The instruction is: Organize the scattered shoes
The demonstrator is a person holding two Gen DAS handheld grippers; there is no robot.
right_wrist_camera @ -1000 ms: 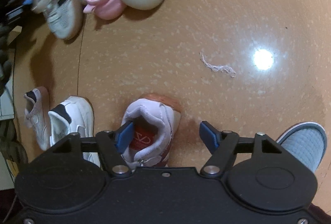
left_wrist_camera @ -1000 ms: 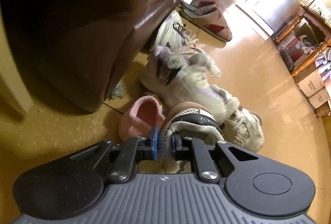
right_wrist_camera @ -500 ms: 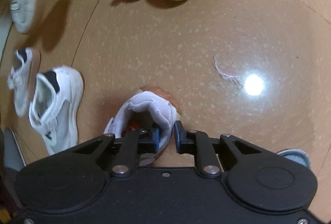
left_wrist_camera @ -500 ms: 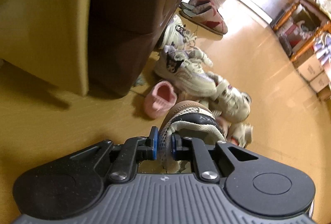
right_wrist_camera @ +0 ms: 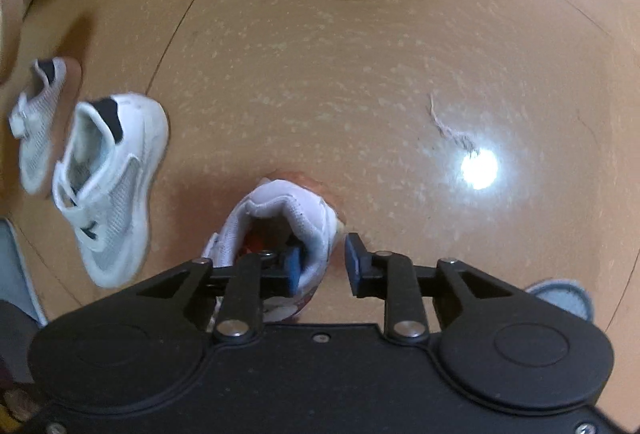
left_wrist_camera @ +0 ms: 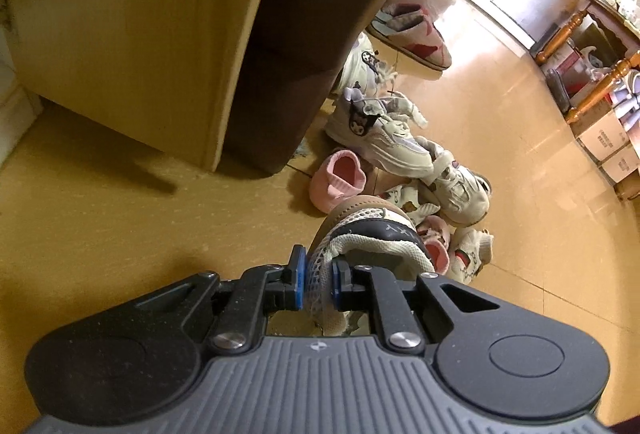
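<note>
Left gripper (left_wrist_camera: 319, 284): blue pads clamped on the mesh heel collar of a small beige-and-black mesh sneaker with a tan sole (left_wrist_camera: 370, 234), held clear of the tan speckled floor (left_wrist_camera: 120, 226), toe pointing away. Right gripper (right_wrist_camera: 322, 266): one pad inside the opening, the other outside, straddling the side wall of a small white high-top shoe with a red insole (right_wrist_camera: 284, 222); a gap shows by the outer pad, so whether the grip is firm I cannot tell.

Progress, as judged: partial. Ahead of the left gripper a jumbled heap lies against the brown sofa base (left_wrist_camera: 304, 45): a pink knitted bootie (left_wrist_camera: 340, 177), cream lace-up trainers with a cartoon patch (left_wrist_camera: 380, 137), smaller cream strap shoes (left_wrist_camera: 460, 189), overlapping and pointing every way. In the right view, two white mesh strap sneakers (right_wrist_camera: 108, 177) lie side by side, roughly parallel, possibly an ordered pair.

Left to do: both gripped shoes need a place; the heap needs pairing.
</note>
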